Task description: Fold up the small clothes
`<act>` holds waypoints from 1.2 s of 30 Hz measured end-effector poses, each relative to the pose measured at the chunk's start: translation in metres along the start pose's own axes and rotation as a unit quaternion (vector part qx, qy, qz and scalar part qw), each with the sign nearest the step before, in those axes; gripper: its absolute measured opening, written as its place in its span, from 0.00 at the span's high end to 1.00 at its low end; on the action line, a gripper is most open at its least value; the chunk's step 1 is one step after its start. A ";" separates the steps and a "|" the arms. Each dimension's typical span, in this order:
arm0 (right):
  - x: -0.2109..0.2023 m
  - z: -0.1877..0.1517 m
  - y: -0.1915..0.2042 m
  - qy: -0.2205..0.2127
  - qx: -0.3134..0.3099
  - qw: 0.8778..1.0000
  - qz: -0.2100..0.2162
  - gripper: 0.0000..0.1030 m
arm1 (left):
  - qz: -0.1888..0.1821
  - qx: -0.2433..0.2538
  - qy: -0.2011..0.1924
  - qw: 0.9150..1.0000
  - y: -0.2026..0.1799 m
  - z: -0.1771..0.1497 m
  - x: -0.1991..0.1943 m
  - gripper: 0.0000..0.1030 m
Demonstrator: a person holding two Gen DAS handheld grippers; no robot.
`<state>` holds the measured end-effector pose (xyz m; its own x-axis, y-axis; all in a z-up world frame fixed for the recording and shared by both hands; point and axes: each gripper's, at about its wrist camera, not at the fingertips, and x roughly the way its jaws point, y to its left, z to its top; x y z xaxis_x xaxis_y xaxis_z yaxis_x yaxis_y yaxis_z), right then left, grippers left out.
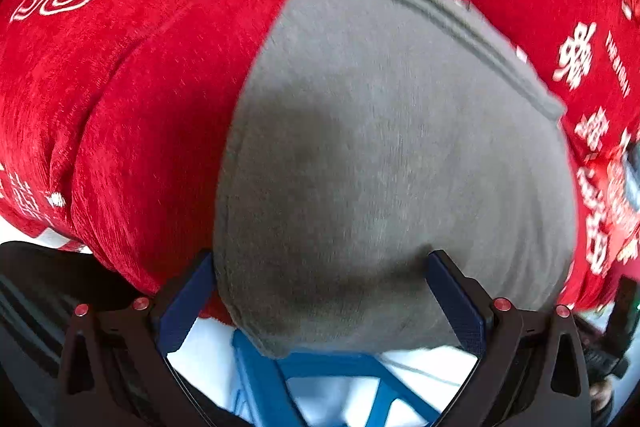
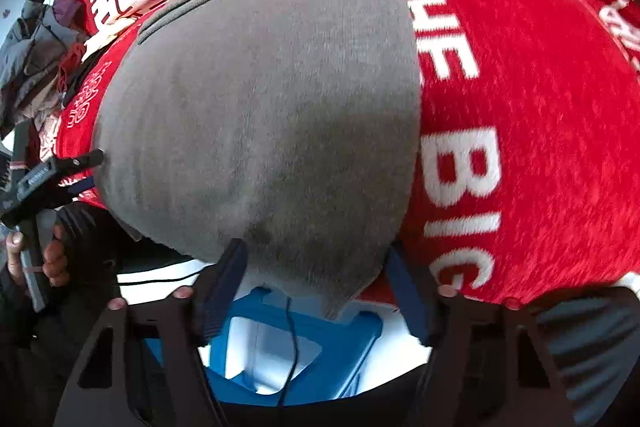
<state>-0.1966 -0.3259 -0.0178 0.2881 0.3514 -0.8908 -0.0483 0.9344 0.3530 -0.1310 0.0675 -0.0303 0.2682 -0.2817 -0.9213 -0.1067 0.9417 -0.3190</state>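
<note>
Both the left gripper (image 1: 320,267) and right gripper (image 2: 316,259), jaws apart, are straddling the near hem of the grey garment (image 1: 392,147) on the red cloth (image 1: 140,87), seemingly readying a fold.

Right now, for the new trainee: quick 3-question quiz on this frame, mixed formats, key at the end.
1. True or false: the grey garment lies on a red cloth with white lettering.
2. Multiple choice: in the right wrist view, the left gripper shows at the garment's (A) left edge, (B) top hem, (C) right edge.
3. Fill in: below the table edge, behind the right gripper, stands a ____ plastic stool.

Key: 1 true. 2 A. 3 blue.
</note>
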 end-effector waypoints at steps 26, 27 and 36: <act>-0.060 0.018 0.015 -0.092 0.017 0.980 0.175 0.93 | -0.099 -0.013 -0.039 0.994 -0.004 0.030 -0.058 0.87; -0.064 0.024 0.014 -0.103 0.022 0.978 0.179 0.93 | -0.105 -0.014 -0.044 0.993 -0.003 0.038 -0.058 0.87; -0.043 0.070 -0.005 -0.120 0.065 0.976 0.172 0.93 | -0.128 -0.055 -0.027 0.990 0.001 0.069 -0.023 0.87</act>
<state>-0.1421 -0.3501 0.0384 0.4924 0.6040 -0.6267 -0.0637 0.7431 0.6661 -0.0708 0.0874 0.0064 0.3507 -0.4951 -0.7949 -0.1319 0.8142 -0.5654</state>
